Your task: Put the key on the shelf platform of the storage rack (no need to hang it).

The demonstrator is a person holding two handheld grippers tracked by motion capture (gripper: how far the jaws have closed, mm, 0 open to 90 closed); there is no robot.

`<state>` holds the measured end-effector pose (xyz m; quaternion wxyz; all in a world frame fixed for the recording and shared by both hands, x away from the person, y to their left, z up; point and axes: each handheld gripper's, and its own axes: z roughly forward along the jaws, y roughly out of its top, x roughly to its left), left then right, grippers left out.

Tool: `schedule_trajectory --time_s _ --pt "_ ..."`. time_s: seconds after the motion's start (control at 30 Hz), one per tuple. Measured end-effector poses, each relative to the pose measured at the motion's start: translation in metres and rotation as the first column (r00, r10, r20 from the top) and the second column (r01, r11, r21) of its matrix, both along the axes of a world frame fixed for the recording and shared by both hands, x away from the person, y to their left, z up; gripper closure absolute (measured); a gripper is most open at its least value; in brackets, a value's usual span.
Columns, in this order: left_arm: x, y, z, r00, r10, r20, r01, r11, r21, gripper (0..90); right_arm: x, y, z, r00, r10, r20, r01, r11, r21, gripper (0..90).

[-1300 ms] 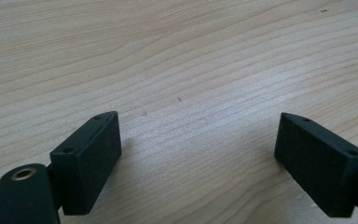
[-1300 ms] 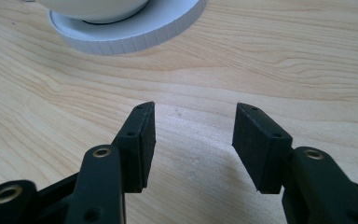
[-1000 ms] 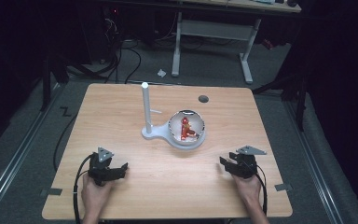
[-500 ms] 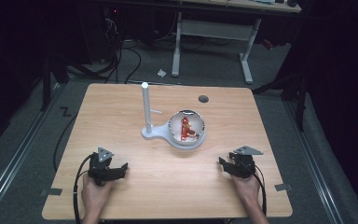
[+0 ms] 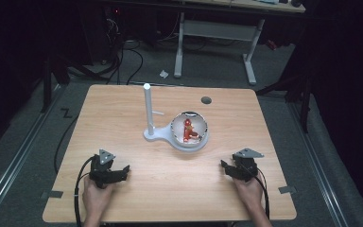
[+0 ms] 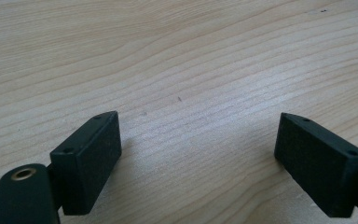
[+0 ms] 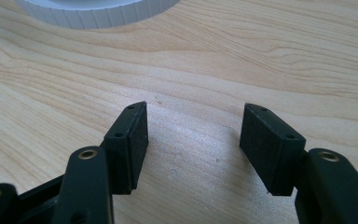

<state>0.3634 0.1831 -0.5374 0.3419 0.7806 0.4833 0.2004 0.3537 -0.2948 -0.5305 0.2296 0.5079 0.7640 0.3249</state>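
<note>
A white stand (image 5: 148, 111) with an upright post and a round base rises mid-table. Its base carries a clear globe (image 5: 189, 128) with a red figure (image 5: 188, 130) inside. My left gripper (image 5: 123, 169) rests near the table's front left, held by a hand, jaws wide apart over bare wood (image 6: 196, 140). My right gripper (image 5: 225, 166) rests near the front right, also in a hand. Its jaws have just been opening and stand apart with nothing between them (image 7: 193, 140). The stand's ribbed white base (image 7: 98, 11) shows at the top of the right gripper view.
The wooden table (image 5: 123, 113) has a small dark round hole (image 5: 206, 100) at its far right. Cables trail off the front edge from both grippers. Beyond the table lie a dark floor, cables and a white desk frame (image 5: 215, 42).
The right gripper's jaws have spread a little wider. Both hands and the stand with the globe stay where they were.
</note>
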Motion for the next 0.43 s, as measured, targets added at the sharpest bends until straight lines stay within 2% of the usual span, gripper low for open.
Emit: schedule_trajectory --time_s 0.43 --pt "0.0 -0.0001 0.0 1.0 0.0 0.001 0.0 1.0 0.0 15.0 0.0005 -0.0001 0.0001 1.0 -0.006 -0.003 0.006 0.9999 0.008 41.8"
